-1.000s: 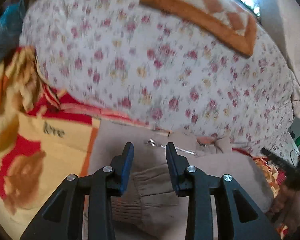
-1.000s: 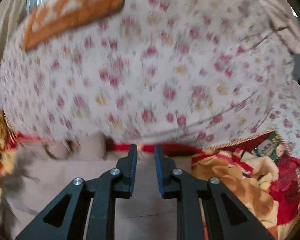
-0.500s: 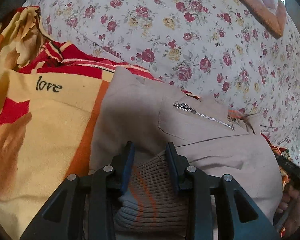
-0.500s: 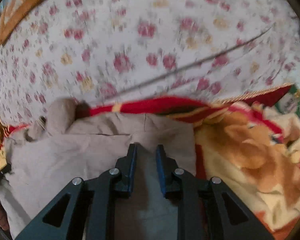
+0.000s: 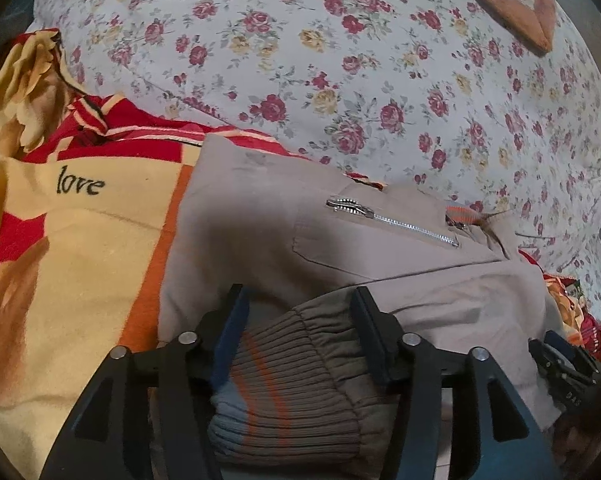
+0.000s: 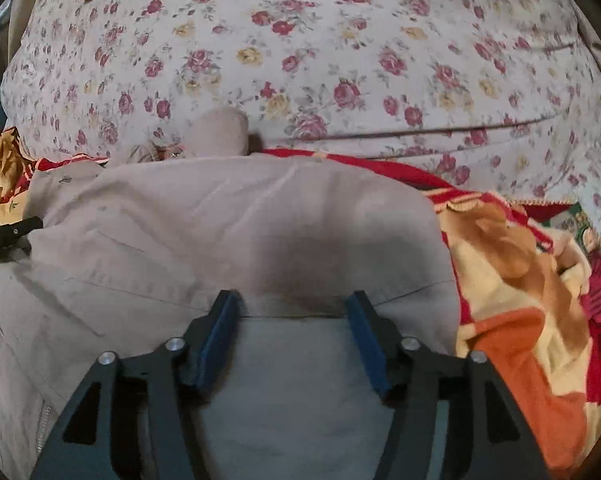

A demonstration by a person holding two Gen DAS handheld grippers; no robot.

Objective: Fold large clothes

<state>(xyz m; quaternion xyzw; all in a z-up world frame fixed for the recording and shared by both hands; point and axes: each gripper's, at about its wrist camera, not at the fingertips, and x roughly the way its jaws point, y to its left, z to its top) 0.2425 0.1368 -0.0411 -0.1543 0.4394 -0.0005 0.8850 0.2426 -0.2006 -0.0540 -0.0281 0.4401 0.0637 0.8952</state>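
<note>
Left tongs (image 5: 298,300): spread wide, one finger on each side of the ribbed cuff (image 5: 292,384), not clamped on it.
Ribbed cuff: grey-brown knit with an orange stripe, bunched between the fingers at the near edge; seen only by the left wrist camera.
Right tongs (image 6: 292,306): spread wide over flat cloth, nothing between the fingers; whether the tips touch the fabric cannot be told.
Jacket (image 6: 220,220): beige, lying spread on the blanket, filling the near half of both views.
Zipper (image 5: 396,222): silver, running slantwise across a chest pocket, far and right of the left tongs; clear only from the left wrist.
Collar (image 6: 220,134): a rounded beige lump at the far edge of the jacket, against the quilt; plain only from the right wrist.
Blanket (image 5: 80,248): red, yellow and orange, under the jacket; the word "love" shows at left from the left wrist.
Floral quilt (image 6: 340,60): white with roses, heaped beyond the jacket in both views.
Orange cushion (image 5: 512,4): far right on the quilt.
</note>
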